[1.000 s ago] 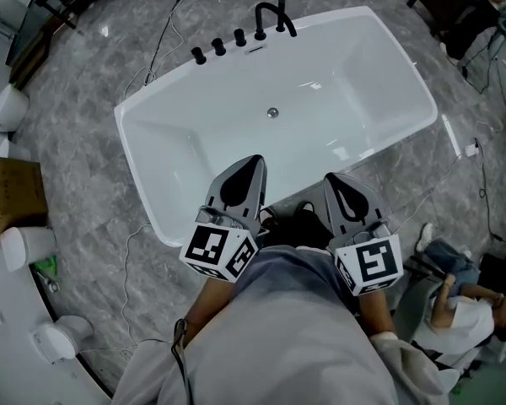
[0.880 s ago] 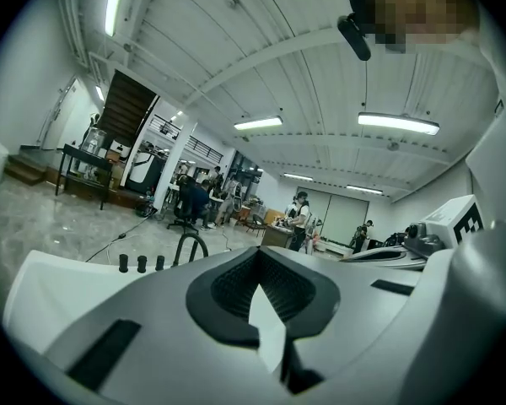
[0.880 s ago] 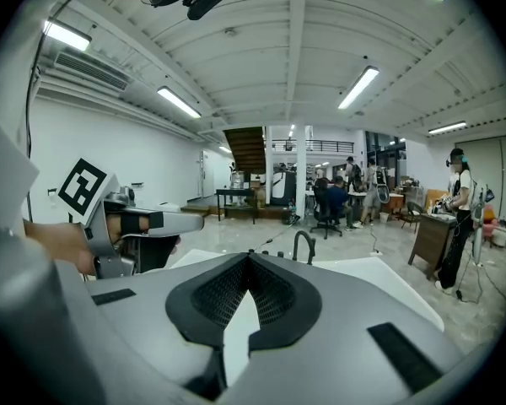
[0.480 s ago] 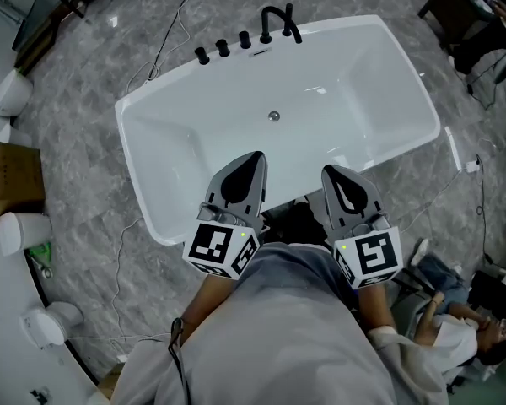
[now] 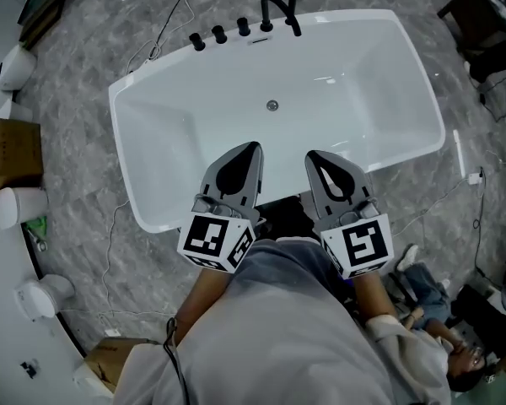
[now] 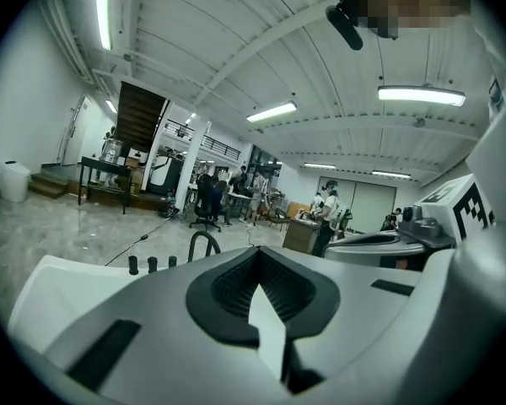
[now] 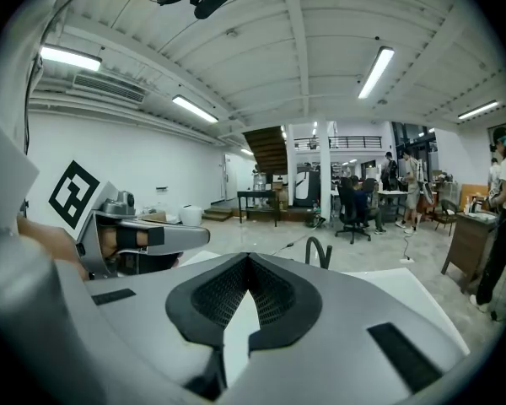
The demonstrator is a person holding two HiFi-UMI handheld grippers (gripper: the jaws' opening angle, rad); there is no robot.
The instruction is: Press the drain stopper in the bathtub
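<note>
Two tools are held side by side in front of the person, pointing toward the white bathtub (image 5: pixel 367 74). The left tool (image 5: pixel 254 147) has its tip over the near rim of the tub. Its own view shows the ribbed black pads meeting at the tip, pressed together with nothing between them. The right tool (image 5: pixel 311 155) lies just beside it and roughly parallel, tip likewise over the near rim. Its own view shows the jaws closed tip to tip in the same way, gripping nothing. The square-marker cubes sit at the rear of both tools, close to the person's grey garment. The drain stopper (image 5: pixel 272 105), a small round metal fitting, sits at the middle of the tub's bottom, beyond both tips and well apart from them; neither tool touches it. On the far rim stands a black curved faucet (image 5: pixel 280 8) with a row of black knobs (image 5: pixel 219 35) to its left. The tub rests on a grey marbled floor (image 5: pixel 84 83). A cardboard box (image 5: pixel 15 153) lies at the left edge of the head view, well apart from the tub.
</note>
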